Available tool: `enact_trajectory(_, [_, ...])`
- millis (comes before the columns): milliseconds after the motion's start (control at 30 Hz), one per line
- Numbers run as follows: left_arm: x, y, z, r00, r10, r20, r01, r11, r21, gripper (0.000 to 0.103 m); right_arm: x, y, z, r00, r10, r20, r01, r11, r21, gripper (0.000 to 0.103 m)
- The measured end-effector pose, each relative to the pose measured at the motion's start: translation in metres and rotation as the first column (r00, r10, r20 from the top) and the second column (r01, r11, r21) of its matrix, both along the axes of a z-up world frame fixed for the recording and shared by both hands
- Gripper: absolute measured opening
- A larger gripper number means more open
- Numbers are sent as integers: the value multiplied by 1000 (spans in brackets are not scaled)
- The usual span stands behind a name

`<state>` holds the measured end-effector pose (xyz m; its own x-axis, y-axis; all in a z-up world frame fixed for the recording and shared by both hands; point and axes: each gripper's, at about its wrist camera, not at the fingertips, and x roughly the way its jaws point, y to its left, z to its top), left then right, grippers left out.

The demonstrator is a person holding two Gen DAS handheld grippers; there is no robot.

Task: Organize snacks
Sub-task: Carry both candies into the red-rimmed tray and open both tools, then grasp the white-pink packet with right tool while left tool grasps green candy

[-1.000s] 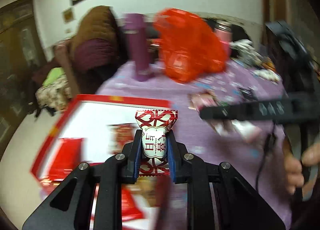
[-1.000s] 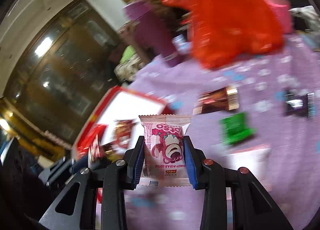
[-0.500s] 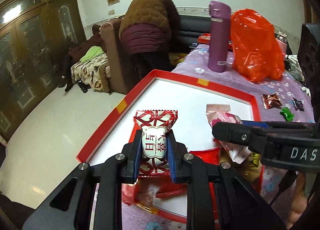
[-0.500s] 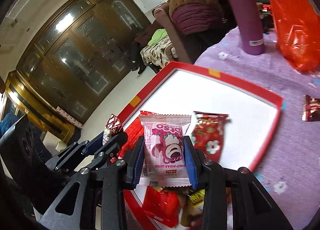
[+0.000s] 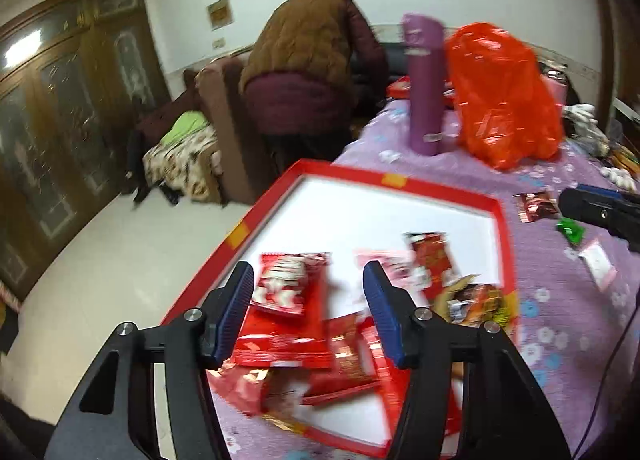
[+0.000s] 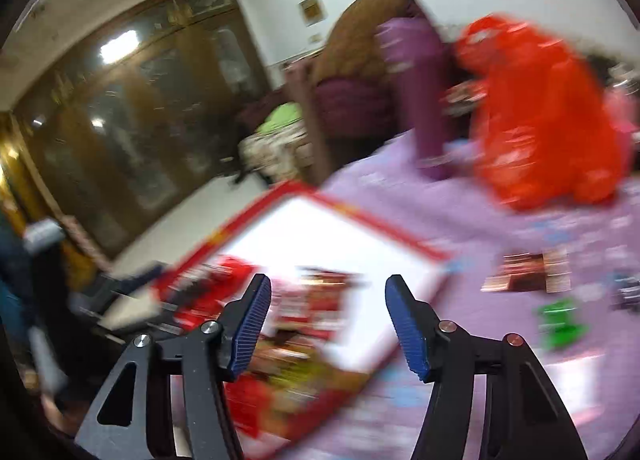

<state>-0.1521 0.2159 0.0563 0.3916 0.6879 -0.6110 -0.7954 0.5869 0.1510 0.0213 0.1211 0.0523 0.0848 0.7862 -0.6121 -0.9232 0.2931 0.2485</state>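
My left gripper (image 5: pixel 308 312) is opening, its blue pads clear of everything; the red-and-white patterned candy packet (image 5: pixel 286 286) it pinched a second ago now lies loose in the shallow red-rimmed white tray (image 5: pixel 498 220), low in the frame. My right gripper (image 6: pixel 326 324) is opening too and empty, and the pink cartoon-printed snack packet (image 5: pixel 386 264) it carried sits mid-tray beside a red foil packet (image 5: pixel 432 260). Both drops look done. Still on the purple flowered tablecloth (image 5: pixel 560 300) at right wait a brown foil packet (image 5: pixel 536 206), a small green wrapped sweet (image 5: pixel 571 230) and a pale pink sachet (image 5: pixel 598 262), likely my next picks.
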Motion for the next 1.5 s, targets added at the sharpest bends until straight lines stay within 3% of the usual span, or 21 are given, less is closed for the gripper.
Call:
enact_trajectory(100, [18, -15, 6, 998, -68, 2, 68, 998, 1, 60, 50, -40, -17, 992, -117, -38, 115, 992, -53, 62])
enact_trajectory(200, [46, -36, 10, 989, -146, -24, 146, 989, 11, 62, 81, -66, -36, 983, -185, 0, 183, 972, -149, 64])
enact_trajectory(300, [68, -53, 12, 980, -190, -60, 192, 981, 26, 63, 93, -78, -60, 985, -174, 19, 173, 953, -247, 65])
enact_trajectory(533, [109, -76, 11, 961, -258, -98, 257, 966, -17, 62, 90, -70, -81, 987, -148, 56, 158, 933, -323, 64])
enact_trajectory(600, [121, -79, 11, 958, -270, -97, 266, 963, -52, 62, 86, -68, -82, 984, -143, 110, 172, 929, -327, 59])
enact_trajectory(633, [128, -80, 11, 957, -276, -93, 270, 960, -70, 62, 86, -68, -82, 982, -145, 123, 178, 927, -329, 43])
enact_trajectory(767, [158, -80, 11, 957, -281, -78, 269, 954, -133, 62, 108, -81, -76, 973, -230, 31, 229, 930, -289, 37])
enact_trajectory(867, [186, -79, 6, 956, -286, -72, 267, 942, -202, 62, 139, -107, -66, 932, -354, -83, 332, 921, -205, 37])
enact_trajectory(1100, [253, -84, -20, 960, -268, -86, 226, 917, -328, 62, 182, -148, -60, 836, -470, -283, 462, 882, -99, 37])
enact_trajectory(1500, [292, -71, -56, 977, -198, -81, 140, 879, -456, 62, 185, -152, -56, 826, -454, -334, 461, 885, -64, 37])
